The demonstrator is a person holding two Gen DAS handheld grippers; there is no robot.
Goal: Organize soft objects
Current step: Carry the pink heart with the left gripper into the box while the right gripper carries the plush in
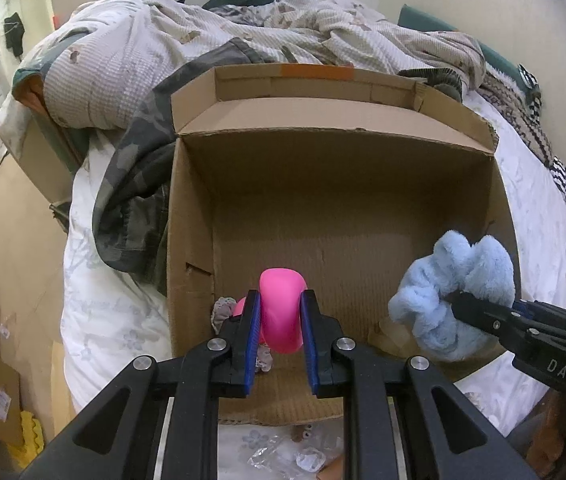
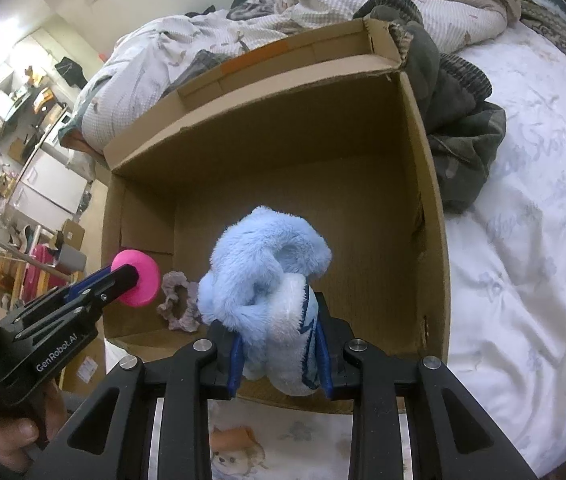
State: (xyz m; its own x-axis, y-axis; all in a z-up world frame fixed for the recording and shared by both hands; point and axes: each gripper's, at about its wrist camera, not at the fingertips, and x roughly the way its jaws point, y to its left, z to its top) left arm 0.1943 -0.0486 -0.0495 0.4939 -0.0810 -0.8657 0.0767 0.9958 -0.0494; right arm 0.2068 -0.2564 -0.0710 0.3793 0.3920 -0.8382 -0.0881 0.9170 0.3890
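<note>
While my left gripper [image 1: 281, 312] clamps the pink ball [image 1: 283, 304] at lower centre, my right gripper [image 2: 279, 354] pinches the blue plush [image 2: 263, 272], both over the cardboard box [image 1: 335, 152].

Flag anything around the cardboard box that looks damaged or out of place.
The cardboard box has a torn slit in its left wall and a ragged far right corner. A camouflage garment is slumped against its left side. Nothing is spilled.

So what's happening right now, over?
Left gripper shut on pink toy. Right gripper shut on blue plush. Both over cardboard box. Nothing blocking.
</note>
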